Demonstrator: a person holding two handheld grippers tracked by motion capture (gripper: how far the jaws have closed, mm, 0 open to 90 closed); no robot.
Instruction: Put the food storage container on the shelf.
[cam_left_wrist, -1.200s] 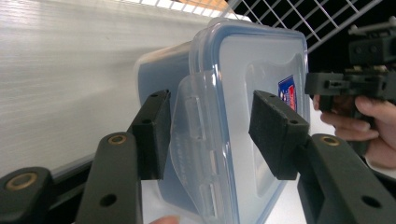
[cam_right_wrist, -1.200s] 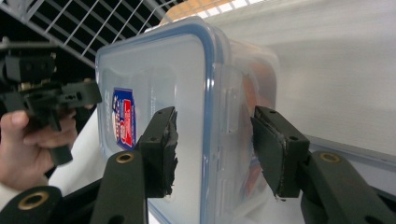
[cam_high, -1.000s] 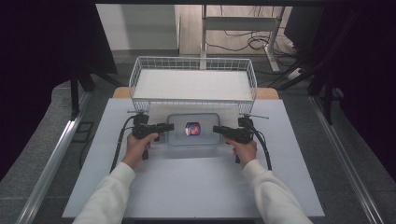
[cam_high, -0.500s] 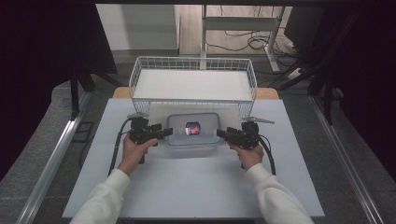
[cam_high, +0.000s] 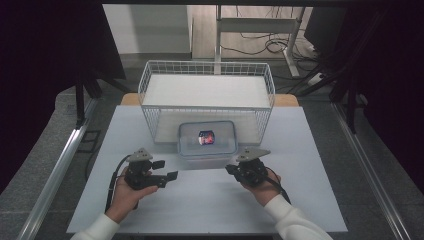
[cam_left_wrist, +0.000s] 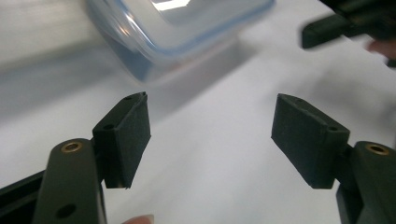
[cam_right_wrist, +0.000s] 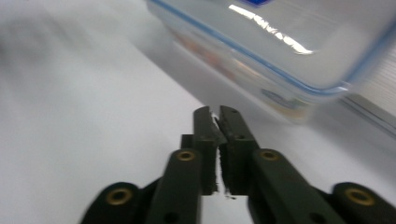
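Container (cam_high: 207, 139), a clear lidded box with a blue seal, sits on the white desk (cam_high: 310, 195) ahead of both sets of fingers, its far end against the front of a white wire basket (cam_high: 207, 92). A small dark and red item (cam_high: 206, 137) shows through its lid. The left gripper (cam_high: 165, 170) is held off to the container's near left corner, its fingers (cam_left_wrist: 126, 135) released and spread wide with nothing between them; the box lies beyond them, apart. The right gripper (cam_high: 231, 170) is near the container's near right corner, its fingers (cam_right_wrist: 205, 135) clenched together on nothing, their tips just short of the box's wall.
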